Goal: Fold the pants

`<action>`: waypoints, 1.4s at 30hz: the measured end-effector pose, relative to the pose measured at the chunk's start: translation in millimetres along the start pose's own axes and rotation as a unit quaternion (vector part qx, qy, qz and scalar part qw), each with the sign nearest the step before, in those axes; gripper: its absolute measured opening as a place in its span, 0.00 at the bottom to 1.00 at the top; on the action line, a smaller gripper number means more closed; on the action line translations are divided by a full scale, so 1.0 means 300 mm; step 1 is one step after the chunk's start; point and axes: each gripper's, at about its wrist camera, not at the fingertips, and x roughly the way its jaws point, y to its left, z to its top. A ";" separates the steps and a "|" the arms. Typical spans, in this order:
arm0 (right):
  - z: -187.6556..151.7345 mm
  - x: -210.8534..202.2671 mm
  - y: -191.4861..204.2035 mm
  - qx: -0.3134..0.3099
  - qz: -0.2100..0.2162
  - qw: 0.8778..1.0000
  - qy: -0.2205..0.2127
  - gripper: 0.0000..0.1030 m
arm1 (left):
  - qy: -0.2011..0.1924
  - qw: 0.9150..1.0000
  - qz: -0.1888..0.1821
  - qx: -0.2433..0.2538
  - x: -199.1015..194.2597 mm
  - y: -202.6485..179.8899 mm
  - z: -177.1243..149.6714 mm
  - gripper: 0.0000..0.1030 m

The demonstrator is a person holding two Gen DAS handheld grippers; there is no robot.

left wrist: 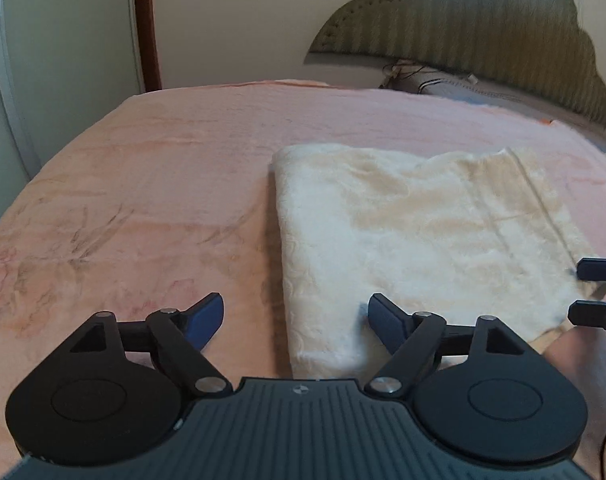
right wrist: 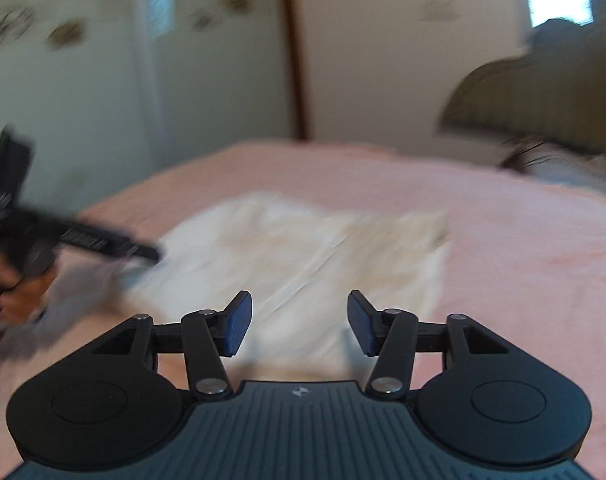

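Note:
The cream fleece pants (left wrist: 415, 232) lie folded in a flat rectangle on the pink bed cover (left wrist: 143, 184). My left gripper (left wrist: 295, 320) is open and empty, straddling the pants' near left edge, just above it. My right gripper (right wrist: 299, 322) is open and empty, low over the near edge of the pants (right wrist: 303, 248); this view is blurred by motion. The right gripper's fingers (left wrist: 599, 292) show at the right edge of the left wrist view. The left gripper (right wrist: 83, 240) shows at the left of the right wrist view.
A padded olive headboard (left wrist: 463, 28) and a pillow (left wrist: 463, 88) stand at the bed's far right. A wardrobe door (left wrist: 63, 60) and wooden door frame (left wrist: 147, 24) lie beyond the bed's far edge. A person's hand (right wrist: 19, 292) holds the left gripper.

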 end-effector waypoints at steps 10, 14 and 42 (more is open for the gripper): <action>-0.055 -0.020 0.110 0.041 -0.062 0.997 -0.004 0.71 | -0.023 0.999 0.039 0.021 -0.127 -0.057 -0.068 0.94; -0.101 -0.010 0.066 0.137 -0.067 0.988 0.020 0.71 | -0.021 0.999 0.031 0.015 -0.167 -0.065 -0.107 0.94; -0.237 -0.086 0.262 0.168 -0.157 0.973 0.020 1.00 | -0.011 1.000 0.023 -0.010 -0.200 -0.087 -0.325 0.99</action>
